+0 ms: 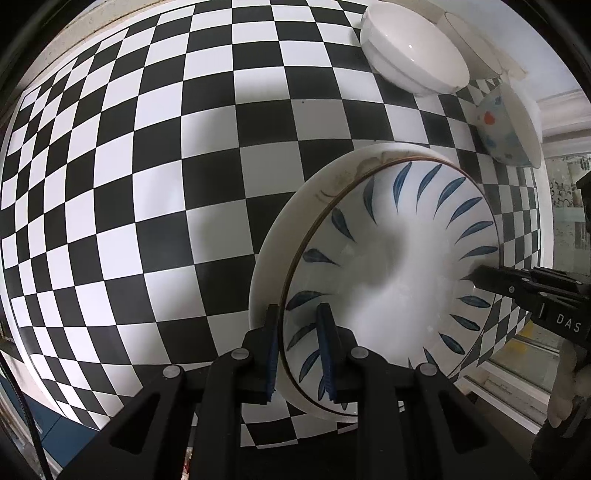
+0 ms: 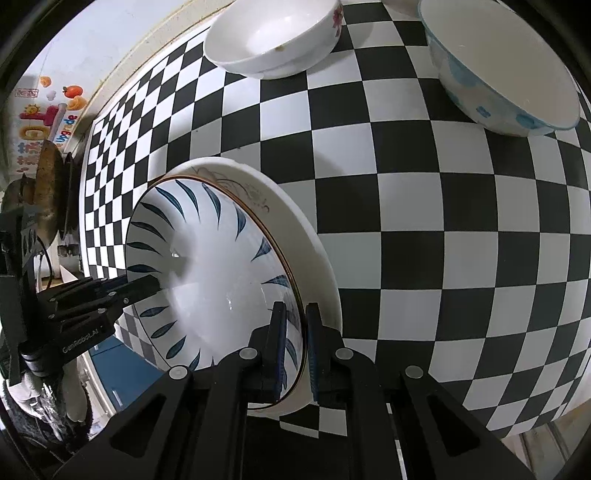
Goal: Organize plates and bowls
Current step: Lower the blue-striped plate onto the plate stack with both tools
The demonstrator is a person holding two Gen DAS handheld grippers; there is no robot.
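A blue-leaf bowl [image 1: 399, 266] sits inside a larger white plate [image 1: 280, 236] on the checkered table. My left gripper [image 1: 297, 354] is shut on the bowl's near rim, one finger inside and one outside. My right gripper [image 2: 295, 347] is shut on the opposite rim of the same bowl [image 2: 207, 258], above the white plate [image 2: 306, 236]. Each gripper shows in the other's view: the right one [image 1: 480, 275] at the far rim, the left one [image 2: 147, 284] likewise.
A white bowl [image 1: 410, 55] with another behind it stands at the back. A white bowl with blue and red spots [image 1: 506, 125] stands near the table's right edge. In the right wrist view a floral white bowl [image 2: 273, 33] and the spotted bowl [image 2: 495, 62] stand ahead.
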